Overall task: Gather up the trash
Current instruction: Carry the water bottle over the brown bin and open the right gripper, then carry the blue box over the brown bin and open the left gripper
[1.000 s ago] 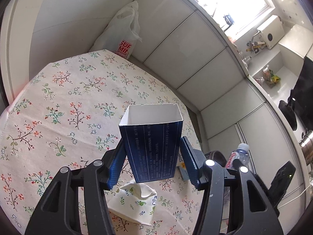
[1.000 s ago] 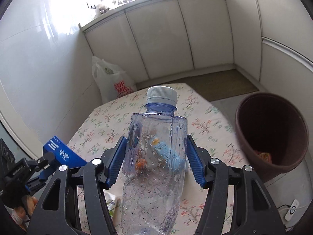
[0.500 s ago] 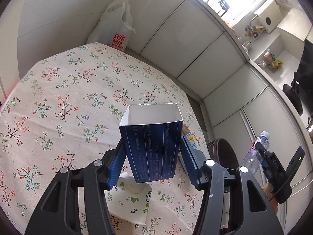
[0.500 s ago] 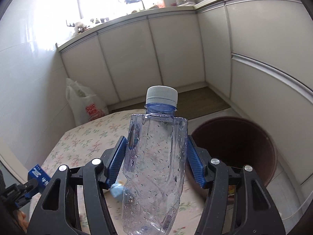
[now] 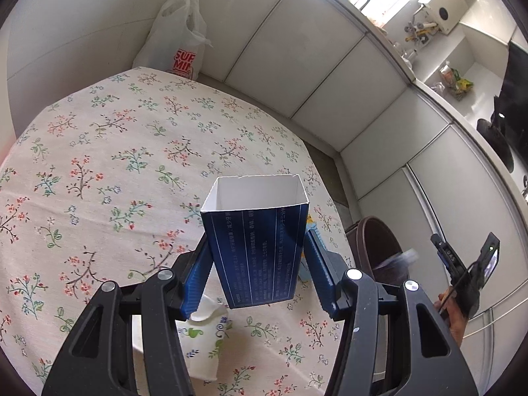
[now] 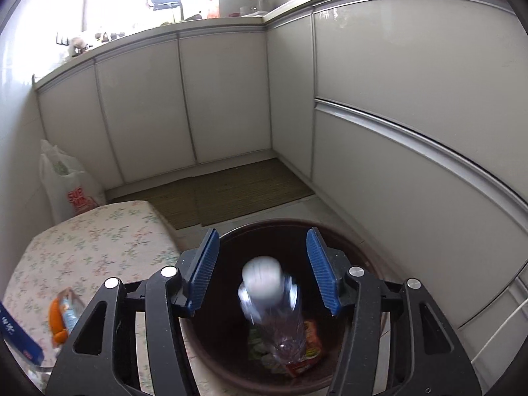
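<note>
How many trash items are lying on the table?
2: a white floral packet below the left gripper, and an orange-blue wrapper beside the held blue box. The box may hide more.

bottle [image 6: 269, 300] motion-blurred, blue carton [image 6: 18, 340] cut off

Glossy cabinets [image 6: 412, 76], cloth tablecloth [image 5: 115, 151]

A cream cloth with small red, green and blue flower sprigs covers the counter [image 5: 125, 151]. The open-topped cardboard box [image 5: 257, 250] is dark blue with white lettering outside, plain white inside. Both claws have blue ribbed pads on black frames. The round plastic bin [image 6: 356, 247] is dark brown; the clear bottle [image 6: 274, 313] has a pale grey cap. The white plastic bag [image 5: 178, 49] bears red print.
</note>
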### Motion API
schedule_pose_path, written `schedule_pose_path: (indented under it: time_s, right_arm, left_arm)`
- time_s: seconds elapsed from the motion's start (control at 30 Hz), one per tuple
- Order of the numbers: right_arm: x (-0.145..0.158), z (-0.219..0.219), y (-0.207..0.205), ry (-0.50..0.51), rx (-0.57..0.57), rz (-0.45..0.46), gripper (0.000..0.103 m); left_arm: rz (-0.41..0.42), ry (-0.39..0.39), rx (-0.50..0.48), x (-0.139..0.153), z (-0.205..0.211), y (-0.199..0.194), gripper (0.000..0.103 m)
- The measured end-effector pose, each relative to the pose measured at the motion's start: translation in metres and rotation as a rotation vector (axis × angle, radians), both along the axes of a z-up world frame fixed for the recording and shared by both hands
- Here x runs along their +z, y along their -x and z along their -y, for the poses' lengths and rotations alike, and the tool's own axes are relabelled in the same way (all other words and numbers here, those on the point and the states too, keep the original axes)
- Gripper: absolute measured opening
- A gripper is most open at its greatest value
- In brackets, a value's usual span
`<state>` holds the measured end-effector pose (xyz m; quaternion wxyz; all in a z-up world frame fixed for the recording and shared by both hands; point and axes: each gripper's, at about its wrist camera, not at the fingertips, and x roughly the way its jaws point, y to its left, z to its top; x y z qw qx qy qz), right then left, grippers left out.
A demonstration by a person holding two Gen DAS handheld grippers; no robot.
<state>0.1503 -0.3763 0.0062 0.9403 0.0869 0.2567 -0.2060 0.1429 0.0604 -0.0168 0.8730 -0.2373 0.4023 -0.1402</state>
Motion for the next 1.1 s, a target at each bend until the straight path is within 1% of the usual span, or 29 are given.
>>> schedule_pose_path:
  time_s: [0.13, 0.27, 0.33, 0.37, 0.4, 0.47, 0.57, 0.67, 0.73, 0.8, 0.83, 0.97, 1.1]
  right_arm:
    - [-0.008, 0.022, -0.013, 0.028, -0.034, -0.024, 0.050]
    - [-0.009, 0.041, -0.007, 0.026, -0.080, -0.003, 0.050]
    - [-0.010, 0.046, 0.003, 0.011, -0.111, 0.012, 0.055]
    - [-0.010, 0.048, 0.008, -0.001, -0.126, 0.017, 0.063]
    - [-0.012, 0.052, 0.017, -0.019, -0.152, 0.030, 0.074]
    - [-0.014, 0.055, 0.037, -0.049, -0.196, 0.065, 0.086]
    - [-0.024, 0.060, 0.072, -0.144, -0.247, 0.109, 0.096]
    - [-0.041, 0.066, 0.105, -0.237, -0.316, 0.132, 0.096]
    - [-0.059, 0.068, 0.125, -0.313, -0.356, 0.134, 0.096]
    - [-0.078, 0.076, 0.138, -0.434, -0.398, 0.131, 0.096]
    - [-0.084, 0.083, 0.139, -0.474, -0.415, 0.128, 0.096]
    - [-0.098, 0.098, 0.151, -0.538, -0.499, 0.168, 0.096]
    - [-0.115, 0.104, 0.152, -0.609, -0.515, 0.151, 0.096]
  left_arm:
    - [0.005, -0.010, -0.028, 0.000, 0.018, 0.000, 0.055]
    - [0.041, -0.032, -0.058, 0.009, 0.038, -0.001, 0.055]
    - [0.040, -0.032, -0.078, 0.011, 0.051, -0.007, 0.055]
    - [0.038, -0.034, -0.086, 0.011, 0.057, -0.009, 0.055]
    - [0.034, -0.036, -0.097, 0.011, 0.067, -0.014, 0.055]
    - [0.024, -0.021, -0.114, 0.010, 0.086, -0.023, 0.055]
    - [0.023, -0.003, -0.162, 0.014, 0.128, -0.035, 0.055]
    - [0.038, -0.004, -0.223, 0.022, 0.175, -0.045, 0.055]
    - [0.057, -0.005, -0.268, 0.029, 0.210, -0.048, 0.055]
    - [0.080, -0.019, -0.307, 0.035, 0.241, -0.049, 0.055]
    - [0.092, -0.031, -0.329, 0.038, 0.258, -0.049, 0.055]
    - [0.106, -0.068, -0.381, 0.043, 0.305, -0.051, 0.055]
    - [0.095, -0.105, -0.409, 0.047, 0.341, -0.057, 0.055]
